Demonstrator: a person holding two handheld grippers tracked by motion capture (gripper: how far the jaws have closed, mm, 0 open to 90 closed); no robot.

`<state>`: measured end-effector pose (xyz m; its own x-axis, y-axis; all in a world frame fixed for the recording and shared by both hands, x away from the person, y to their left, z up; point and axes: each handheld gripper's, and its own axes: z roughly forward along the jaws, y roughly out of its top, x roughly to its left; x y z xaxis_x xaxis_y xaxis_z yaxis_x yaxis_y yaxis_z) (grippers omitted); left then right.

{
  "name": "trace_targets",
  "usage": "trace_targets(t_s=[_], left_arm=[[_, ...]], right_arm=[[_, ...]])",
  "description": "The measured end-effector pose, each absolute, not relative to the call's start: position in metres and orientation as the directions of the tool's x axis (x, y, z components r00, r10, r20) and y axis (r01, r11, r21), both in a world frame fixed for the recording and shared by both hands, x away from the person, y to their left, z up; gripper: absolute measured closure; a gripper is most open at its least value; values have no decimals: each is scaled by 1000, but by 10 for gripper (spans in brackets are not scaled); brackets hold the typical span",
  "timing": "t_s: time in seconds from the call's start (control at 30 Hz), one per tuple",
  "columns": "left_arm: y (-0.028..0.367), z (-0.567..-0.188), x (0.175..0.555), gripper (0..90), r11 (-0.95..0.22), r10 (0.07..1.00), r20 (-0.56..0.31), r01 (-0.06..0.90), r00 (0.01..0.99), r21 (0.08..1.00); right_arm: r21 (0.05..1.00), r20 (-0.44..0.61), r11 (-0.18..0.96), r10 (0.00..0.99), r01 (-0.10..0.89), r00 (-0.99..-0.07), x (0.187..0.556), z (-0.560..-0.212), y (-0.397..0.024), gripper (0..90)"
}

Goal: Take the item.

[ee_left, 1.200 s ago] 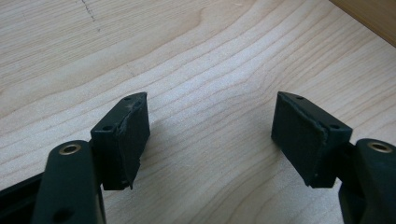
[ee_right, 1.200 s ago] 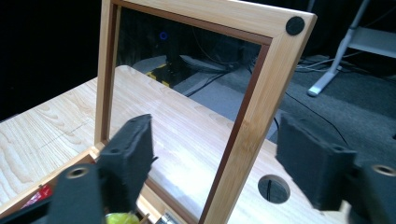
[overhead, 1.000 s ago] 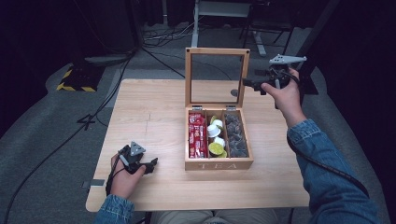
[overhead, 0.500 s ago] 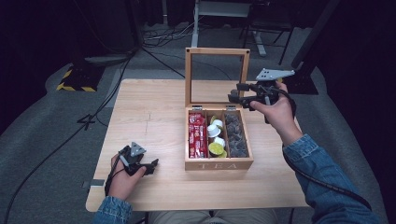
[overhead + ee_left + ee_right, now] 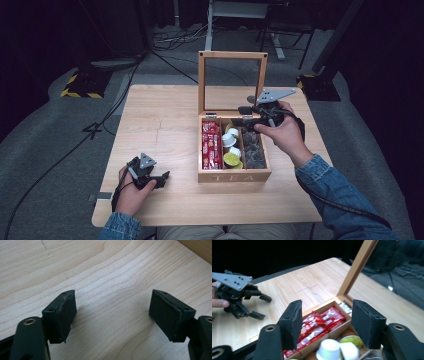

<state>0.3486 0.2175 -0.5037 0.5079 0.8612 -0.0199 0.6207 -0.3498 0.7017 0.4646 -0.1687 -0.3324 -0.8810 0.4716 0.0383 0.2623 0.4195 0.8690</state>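
Step in hand, judged: approach for pick from tea box, which sits open on table. Right gripper hovers over box's far end, above creamer cups; fingers have just been closing, nothing between them. Left gripper rests on table left of box, fingers released, empty. Next: descend, centre on one cup, clench.

Light falls from above onto the table, leaving its pale wood bright in the middle of the high view while the floor and the room toward every edge sink into near black. That view is soft and grainy. The left gripper view is evenly lit and sharp on the wood grain, with a faint shadow at centre. The right gripper view is dark along its top, and its lower edge is blurred.
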Motion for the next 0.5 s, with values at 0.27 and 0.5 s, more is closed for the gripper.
trace_targets(t_s=[0.27,0.5], left_arm=[[217,-504,349,218,-352,859,-20,619,512,702],[217,-504,349,217,-353,859,-20,619,512,702]], right_arm=[[851,24,457,456,257,-890,459,-351,-150,421],[820,62,485,456,306,-888,455,-370,-131,394]])
